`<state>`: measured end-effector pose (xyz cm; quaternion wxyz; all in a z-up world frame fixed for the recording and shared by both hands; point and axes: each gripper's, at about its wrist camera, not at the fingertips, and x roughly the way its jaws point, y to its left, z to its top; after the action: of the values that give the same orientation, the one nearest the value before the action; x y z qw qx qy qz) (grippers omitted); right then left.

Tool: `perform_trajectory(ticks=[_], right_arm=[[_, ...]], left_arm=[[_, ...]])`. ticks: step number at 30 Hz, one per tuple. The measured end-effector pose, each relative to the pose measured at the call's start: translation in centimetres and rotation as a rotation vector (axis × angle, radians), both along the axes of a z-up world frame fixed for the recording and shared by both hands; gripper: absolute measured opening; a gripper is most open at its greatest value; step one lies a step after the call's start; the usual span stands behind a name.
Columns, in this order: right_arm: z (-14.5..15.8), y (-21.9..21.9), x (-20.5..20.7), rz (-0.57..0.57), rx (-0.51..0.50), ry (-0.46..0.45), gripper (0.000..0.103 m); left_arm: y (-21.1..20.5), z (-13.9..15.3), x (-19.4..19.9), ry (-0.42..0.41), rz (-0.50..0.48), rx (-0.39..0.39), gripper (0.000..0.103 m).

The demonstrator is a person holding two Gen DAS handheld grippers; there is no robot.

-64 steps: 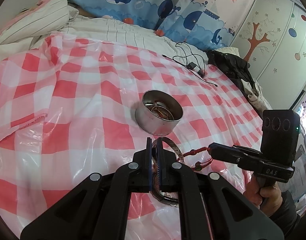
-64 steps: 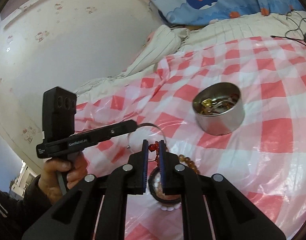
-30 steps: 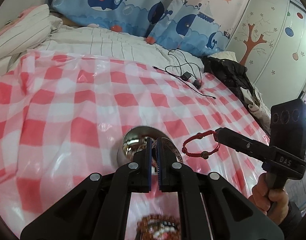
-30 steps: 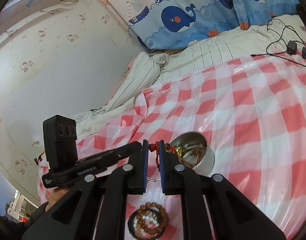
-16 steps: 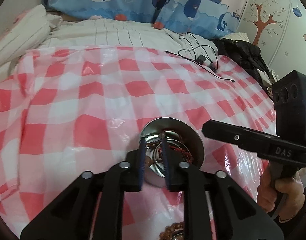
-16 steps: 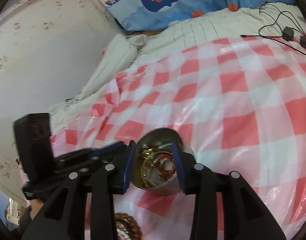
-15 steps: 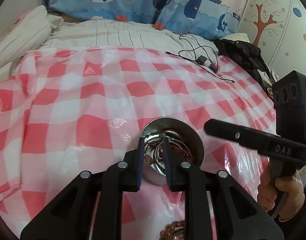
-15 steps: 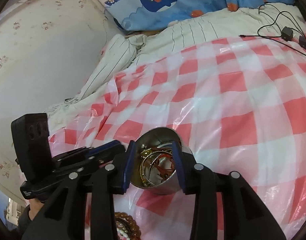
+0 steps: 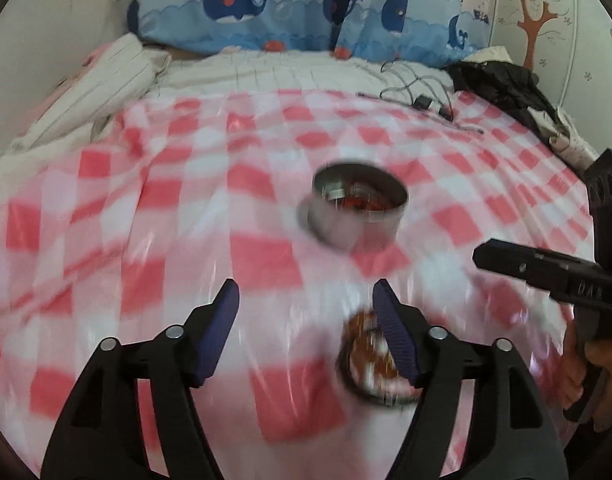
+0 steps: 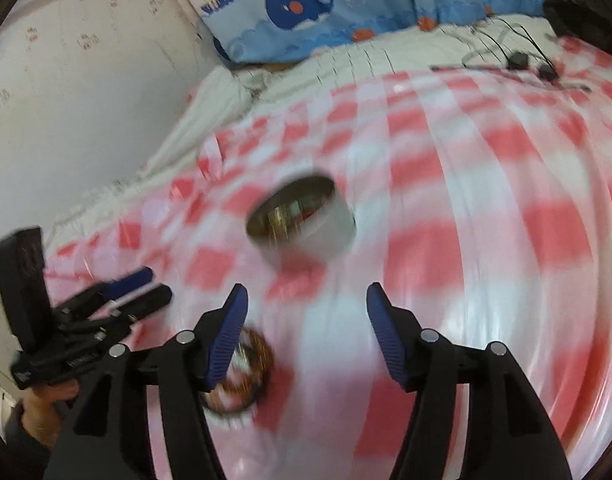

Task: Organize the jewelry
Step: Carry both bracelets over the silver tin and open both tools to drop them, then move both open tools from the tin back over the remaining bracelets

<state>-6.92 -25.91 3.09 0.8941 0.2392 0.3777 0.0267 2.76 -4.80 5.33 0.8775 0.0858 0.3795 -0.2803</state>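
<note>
While both the left gripper (image 9: 306, 308) and right gripper (image 10: 306, 312) are opening their jaws empty, their bracelets are now lying in the tin (image 9: 360, 210), leaving the beaded bracelets (image 9: 368, 364).

Heavy motion blur across both views. Tin (image 9: 360, 210) contents smeared, only red and gold streaks, pieces not separable. Beaded bracelets (image 9: 370, 364) partly hidden behind a finger of the left hand-held gripper (image 9: 306, 312), bead count unreadable; in right wrist view same pile (image 10: 246, 376) half covered by a finger of the right hand-held gripper (image 10: 306, 316). Checked sheet (image 9: 146, 240) pattern smeared. Person's hand (image 9: 602, 376) cut off at frame edge. Lettering on gripper body illegible.
</note>
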Motion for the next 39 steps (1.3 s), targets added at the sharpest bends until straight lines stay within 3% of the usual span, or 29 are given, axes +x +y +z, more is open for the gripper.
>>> perform_trajectory(ticks=[3,5,10,17,25,31,39], right_arm=[[-1.4,1.3,-1.3,-0.033,-0.043,0.022,0.061],[-2.0,1.4,-1.8,-0.058,-0.059,0.019,0.062],[-2.5,0.5,-2.5,-0.110,-0.031,-0.003,0.064],[-2.4,0.9,-2.6,-0.110,-0.067,-0.007,0.069],[-2.6,1.0,-2.4,-0.101,-0.065,-0.001,0.073],[-2.6,1.1,-2.4,-0.098,-0.067,0.001,0.074],[-2.6,1.2,-2.3,-0.098,-0.069,0.002,0.076]], left_arm=[[0.8,-1.2,-1.6,0.017,0.013,0.010,0.067],[1.3,-1.6,-2.5,-0.005,0.034,0.010,0.073],[1.6,-2.6,-3.2,-0.022,0.082,-0.004,0.076],[1.2,-2.1,-3.7,-0.055,0.073,-0.007,0.079],[1.2,-2.2,-3.6,-0.045,0.082,-0.017,0.081],[2.4,-2.4,-2.5,0.006,0.104,-0.071,0.082],[0.4,-2.3,-2.5,-0.025,0.012,-0.049,0.082]])
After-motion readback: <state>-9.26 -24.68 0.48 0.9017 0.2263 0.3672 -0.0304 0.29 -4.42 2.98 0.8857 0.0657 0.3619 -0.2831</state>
